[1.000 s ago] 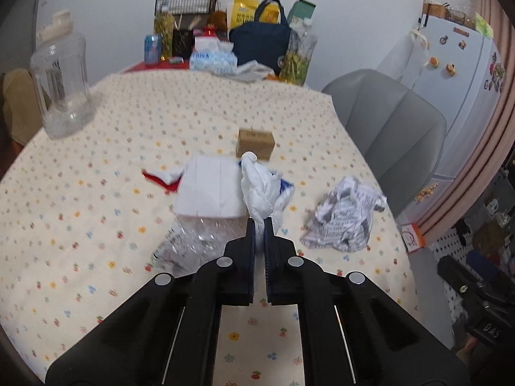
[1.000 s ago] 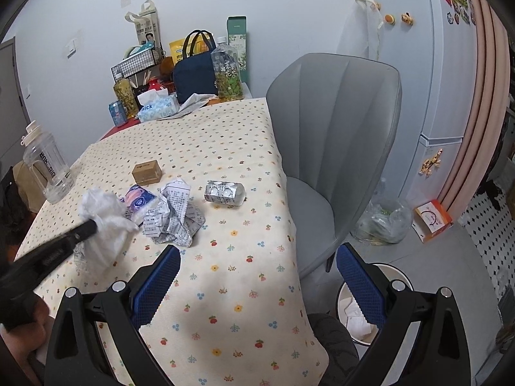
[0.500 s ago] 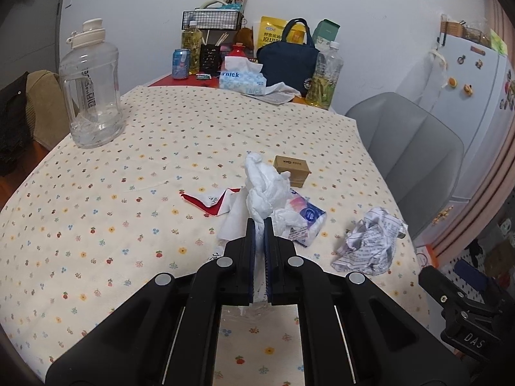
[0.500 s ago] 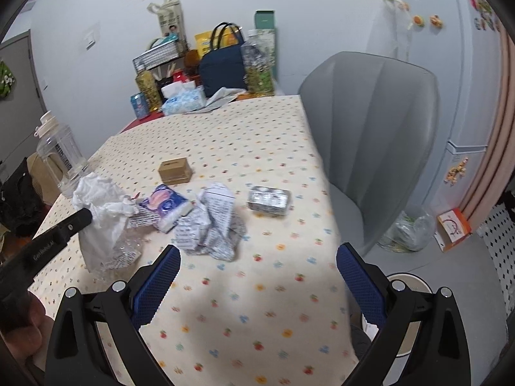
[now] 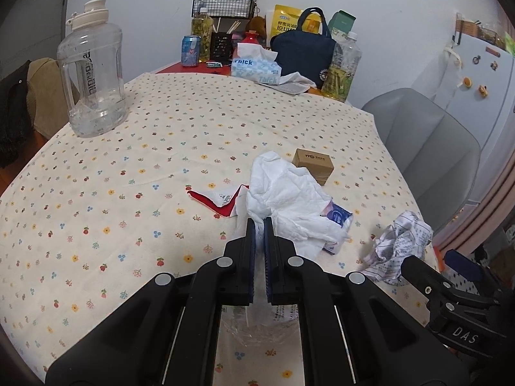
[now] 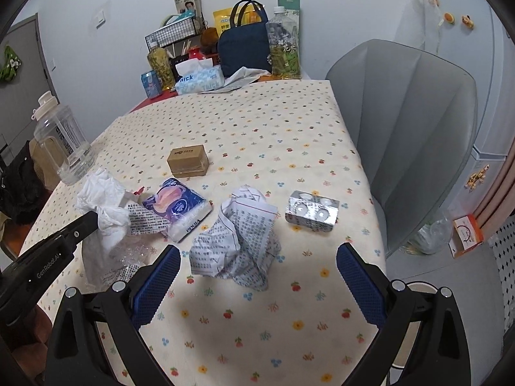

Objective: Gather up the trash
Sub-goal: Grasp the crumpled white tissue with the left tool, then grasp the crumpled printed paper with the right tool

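Note:
My left gripper [image 5: 259, 223] is shut on a crumpled white tissue [image 5: 283, 189], held just above the flowered tablecloth [image 5: 128, 193]. In the right wrist view that gripper [image 6: 91, 218] and tissue [image 6: 99, 193] are at the left, with a clear plastic wrapper [image 6: 109, 257] under them; I cannot tell whether it hangs from the grip. My right gripper [image 6: 257, 251] is open wide and empty. A crumpled printed paper [image 6: 238, 241] lies just ahead of it, between the lines of its fingers. A blue tissue pack [image 6: 177, 206], a silver blister pack [image 6: 312, 212] and a red-white wrapper [image 5: 222, 201] lie nearby.
A small brown box [image 6: 188, 159] sits mid-table. A clear water jug [image 5: 93, 80] stands at the left edge. A tissue box [image 5: 256, 67], navy bag [image 5: 302, 51] and bottles crowd the far end. A grey chair [image 6: 412, 122] stands right of the table, with a bin rim [image 6: 418, 286] on the floor below.
My right gripper has swung left from the table's edge to over the table, up to the crumpled paper. My left gripper has drawn back with the tissue, still shut.

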A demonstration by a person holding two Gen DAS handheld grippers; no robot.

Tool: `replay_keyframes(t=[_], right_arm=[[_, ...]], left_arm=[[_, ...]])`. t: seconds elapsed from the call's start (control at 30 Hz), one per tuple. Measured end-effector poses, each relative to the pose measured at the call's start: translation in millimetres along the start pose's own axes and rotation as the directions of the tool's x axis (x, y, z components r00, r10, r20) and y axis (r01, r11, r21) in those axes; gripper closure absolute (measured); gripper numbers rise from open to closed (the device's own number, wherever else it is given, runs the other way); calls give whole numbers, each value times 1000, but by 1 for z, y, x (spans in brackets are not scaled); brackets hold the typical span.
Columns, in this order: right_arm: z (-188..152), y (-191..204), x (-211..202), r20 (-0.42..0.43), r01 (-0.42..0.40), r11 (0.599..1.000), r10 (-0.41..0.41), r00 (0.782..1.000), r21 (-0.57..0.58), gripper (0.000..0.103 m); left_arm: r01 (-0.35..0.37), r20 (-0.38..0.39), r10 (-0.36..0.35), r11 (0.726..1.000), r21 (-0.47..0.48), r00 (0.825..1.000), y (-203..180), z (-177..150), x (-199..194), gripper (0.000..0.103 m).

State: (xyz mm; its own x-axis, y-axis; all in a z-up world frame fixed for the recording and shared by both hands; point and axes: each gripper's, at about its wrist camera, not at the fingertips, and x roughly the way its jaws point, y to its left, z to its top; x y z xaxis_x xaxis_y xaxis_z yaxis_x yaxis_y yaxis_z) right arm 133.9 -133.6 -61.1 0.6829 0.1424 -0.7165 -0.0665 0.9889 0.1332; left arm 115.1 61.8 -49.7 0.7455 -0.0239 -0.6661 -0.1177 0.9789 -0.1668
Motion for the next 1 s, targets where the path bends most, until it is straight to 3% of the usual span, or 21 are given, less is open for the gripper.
replay_keyframes(t=[0.3,0.37,0.4,0.43,0.5,1.0], right_arm=[[7,12,18,-17,-7,999,7,1000,-32,8],[6,12,21,-32,-28,999,27,999,-27,24],[6,13,22,-53,-41,999,39,998,-34,45],[6,14,24,-74,-57,997,54,996,-44,56],[5,15,19,-73,-69,996,65,995,-58,61],[-3,9,-39,18,-88,994,89,996,-67,64]], left_arm=[[5,-7,-5,1000,2,1000,0,1,4,97],[5,-7,-5,1000,1,1000,0,1,4,97],[5,-6,-5,1000,1,1000,0,1,3,97],[4,-4,-4,1000,2,1000,0,2,2,97],[7,1,-7,1000,4,1000,-1,3,-1,97],[37,63,-40,999,40,997,-23,2,-39,97]])
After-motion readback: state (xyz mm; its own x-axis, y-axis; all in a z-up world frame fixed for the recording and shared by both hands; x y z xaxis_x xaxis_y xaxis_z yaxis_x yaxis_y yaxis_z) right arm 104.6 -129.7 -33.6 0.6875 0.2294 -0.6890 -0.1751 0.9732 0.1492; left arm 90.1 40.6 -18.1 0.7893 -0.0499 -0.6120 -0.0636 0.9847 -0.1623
